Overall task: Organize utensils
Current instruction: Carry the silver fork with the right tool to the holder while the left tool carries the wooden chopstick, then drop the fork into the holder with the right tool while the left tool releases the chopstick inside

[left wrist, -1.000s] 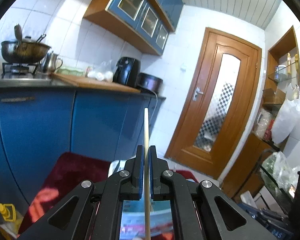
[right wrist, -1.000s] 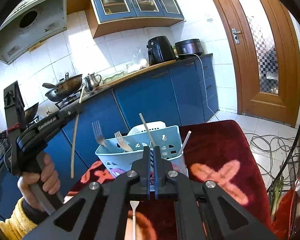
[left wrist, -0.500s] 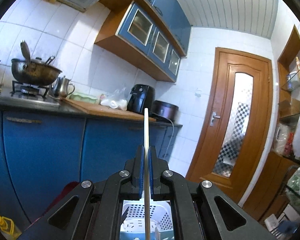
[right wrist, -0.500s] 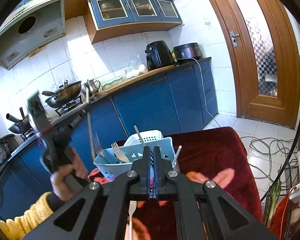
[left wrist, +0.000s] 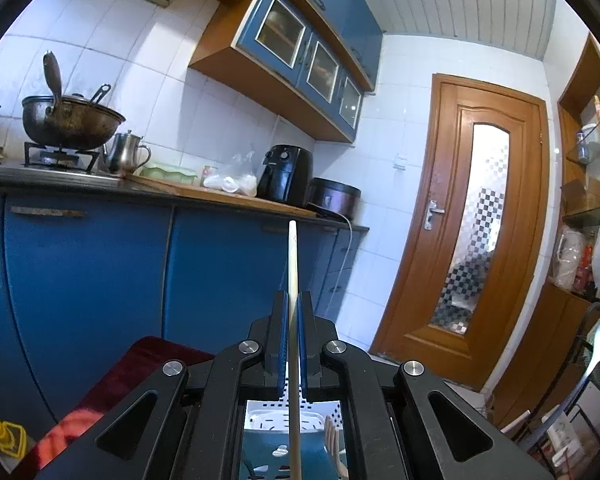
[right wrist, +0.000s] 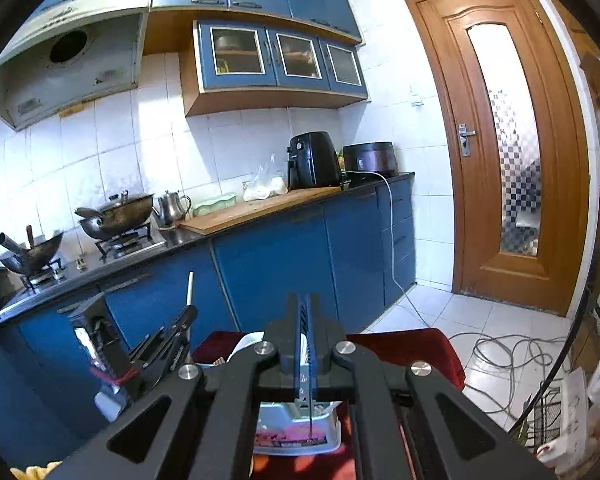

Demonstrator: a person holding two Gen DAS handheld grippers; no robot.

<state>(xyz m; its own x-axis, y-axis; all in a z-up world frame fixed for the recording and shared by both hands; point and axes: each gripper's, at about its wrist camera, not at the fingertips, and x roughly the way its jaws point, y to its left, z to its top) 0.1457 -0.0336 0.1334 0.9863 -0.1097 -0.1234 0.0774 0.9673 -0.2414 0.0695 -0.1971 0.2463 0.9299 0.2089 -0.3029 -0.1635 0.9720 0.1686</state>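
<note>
Up goes the right gripper, jaws clamped on a thin utensil handle; left gripper dips toward the basket, pinching a chopstick.

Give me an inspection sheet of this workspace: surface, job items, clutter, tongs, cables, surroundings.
Surface: dark red patterned cloth, with the basket on it.
Job's things: light blue perforated plastic basket, fork tines inside; pale wooden chopstick; thin utensil, edge-on, type unclear.
Clutter: white power strip at right.
Tongs: left tongs shut on the chopstick, upright above the basket; right tongs shut on the thin utensil.
Cables: grey cables looped on the tiled floor; white cord down the cabinet.
Surroundings: blue cabinets, wooden door, black air fryer.
</note>
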